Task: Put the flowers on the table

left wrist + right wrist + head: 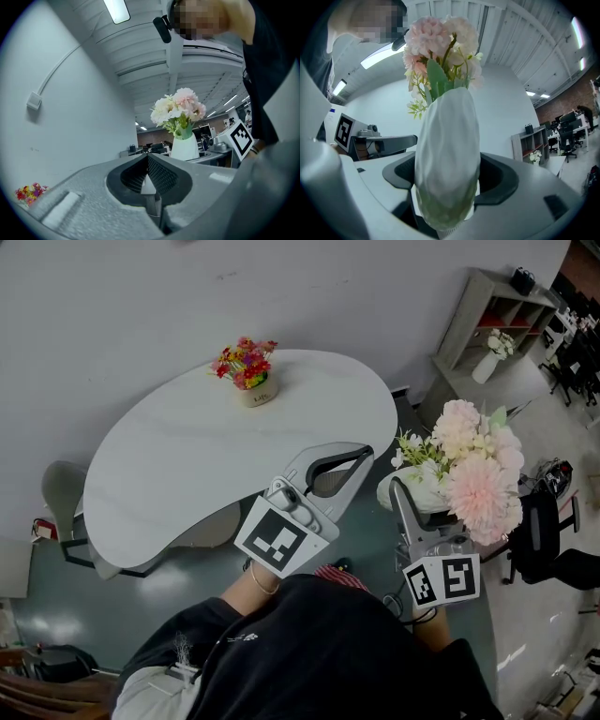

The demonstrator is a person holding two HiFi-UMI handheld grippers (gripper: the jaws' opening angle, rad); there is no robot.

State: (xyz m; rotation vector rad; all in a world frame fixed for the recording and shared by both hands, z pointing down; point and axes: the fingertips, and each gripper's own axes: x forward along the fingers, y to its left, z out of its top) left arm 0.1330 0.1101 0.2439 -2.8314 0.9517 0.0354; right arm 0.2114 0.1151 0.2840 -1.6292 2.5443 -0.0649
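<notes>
A white vase [413, 489] of pink and white flowers [473, 468] hangs in the air to the right of the white kidney-shaped table [187, 456]. My right gripper [398, 487] is shut on the vase; in the right gripper view the vase body [447, 164] fills the gap between the jaws, blooms [438, 42] above. My left gripper [360, 455] sits at the table's near right edge, shut with nothing in it [148, 160]. It looks toward the vase [184, 146].
A small pot of red and yellow flowers [247, 371] stands at the table's far side. A grey chair [58, 491] is at the left, a black office chair [548, 540] at the right. A shelf unit [497, 307] stands far right with another white vase [487, 360].
</notes>
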